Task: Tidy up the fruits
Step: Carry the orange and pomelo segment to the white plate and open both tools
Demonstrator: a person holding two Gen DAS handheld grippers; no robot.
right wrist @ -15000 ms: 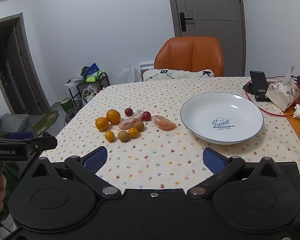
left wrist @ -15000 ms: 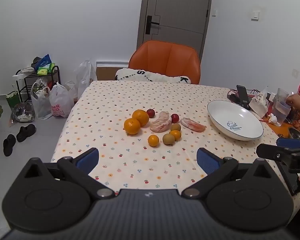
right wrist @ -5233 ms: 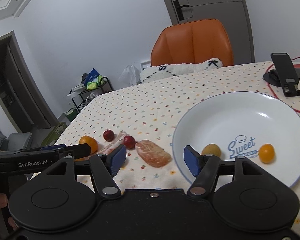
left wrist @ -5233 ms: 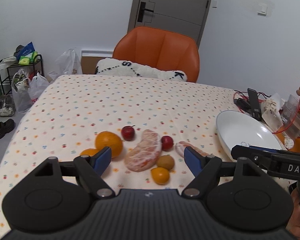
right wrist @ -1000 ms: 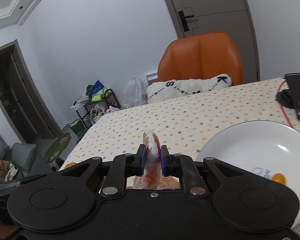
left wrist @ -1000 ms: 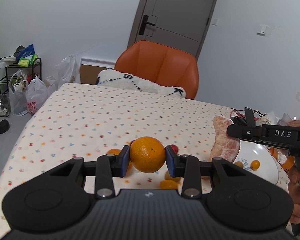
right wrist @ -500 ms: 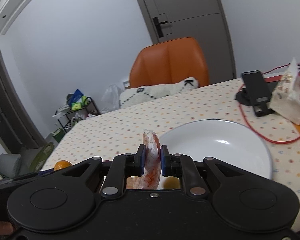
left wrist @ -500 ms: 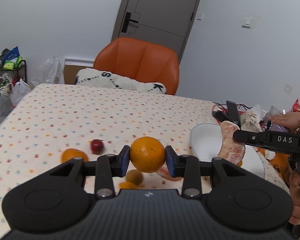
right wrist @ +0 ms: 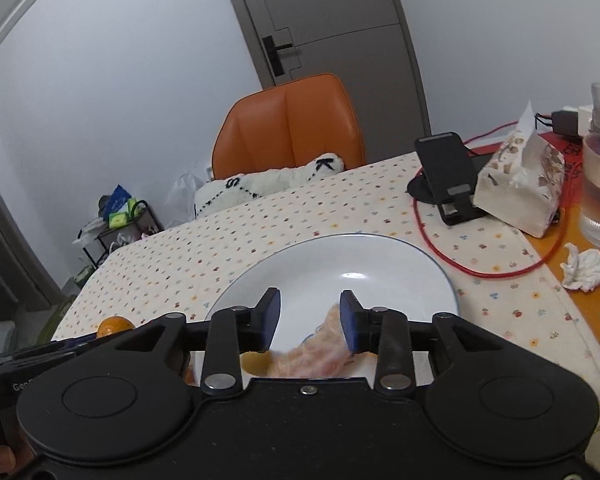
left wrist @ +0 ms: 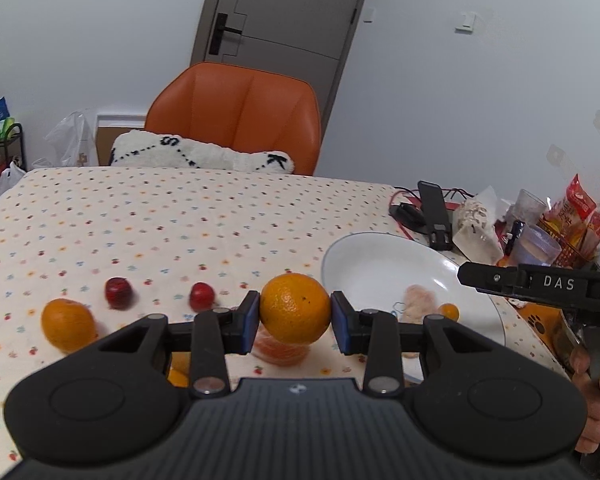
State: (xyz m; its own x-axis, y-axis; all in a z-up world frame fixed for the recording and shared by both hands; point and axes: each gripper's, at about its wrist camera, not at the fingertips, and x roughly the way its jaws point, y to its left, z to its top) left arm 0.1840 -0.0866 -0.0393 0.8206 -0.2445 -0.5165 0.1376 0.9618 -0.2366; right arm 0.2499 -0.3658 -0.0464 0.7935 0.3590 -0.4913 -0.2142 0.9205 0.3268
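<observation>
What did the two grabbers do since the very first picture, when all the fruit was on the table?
The left gripper picked up an orange and is carrying it toward the plate. The right gripper carried the peeled pomelo piece over and just let go; it now lies in the plate. Some small fruits went in too. One orange and two red fruits stayed on the tablecloth.

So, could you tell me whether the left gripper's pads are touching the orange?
Touching. The left wrist view shows both blue pads of the left gripper pressed against the sides of the orange, no gap either side.
</observation>
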